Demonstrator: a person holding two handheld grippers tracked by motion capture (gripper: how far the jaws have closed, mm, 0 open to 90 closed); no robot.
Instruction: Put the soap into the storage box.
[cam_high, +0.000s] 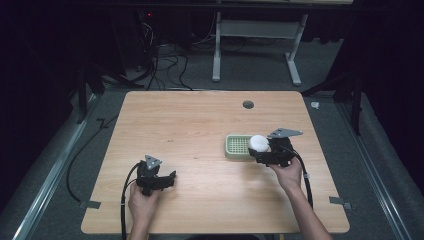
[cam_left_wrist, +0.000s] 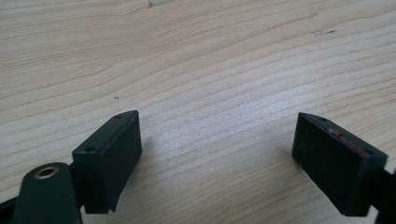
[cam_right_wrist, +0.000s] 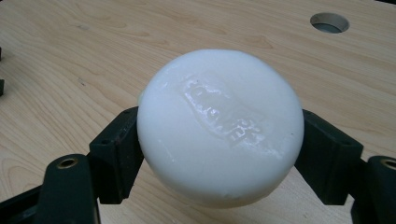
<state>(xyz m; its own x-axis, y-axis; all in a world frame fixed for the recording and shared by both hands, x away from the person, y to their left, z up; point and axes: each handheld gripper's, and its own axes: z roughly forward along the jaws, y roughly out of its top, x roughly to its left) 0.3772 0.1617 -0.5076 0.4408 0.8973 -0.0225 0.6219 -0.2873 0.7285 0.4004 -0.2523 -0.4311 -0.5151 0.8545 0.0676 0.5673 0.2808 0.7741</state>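
Two hand-held grippers: the right hand-held gripper (cam_high: 260, 150) pinches a white soap (cam_right_wrist: 219, 126) over the green tray (cam_high: 234, 146); the left hand-held gripper (cam_left_wrist: 217, 158) hangs spread above bare bench (cam_high: 200, 120).

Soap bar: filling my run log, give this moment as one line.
right tongs: shut on white soap bar | over green tray | left tongs: open, empty

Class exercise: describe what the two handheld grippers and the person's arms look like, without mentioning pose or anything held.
Both the left gripper and right gripper are black, each topped by a grey three-cornered plate and trailing a black cable. The jaws are blocky black pads; one left pad bears a reddish mark. The forearms are bare, no sleeves visible.
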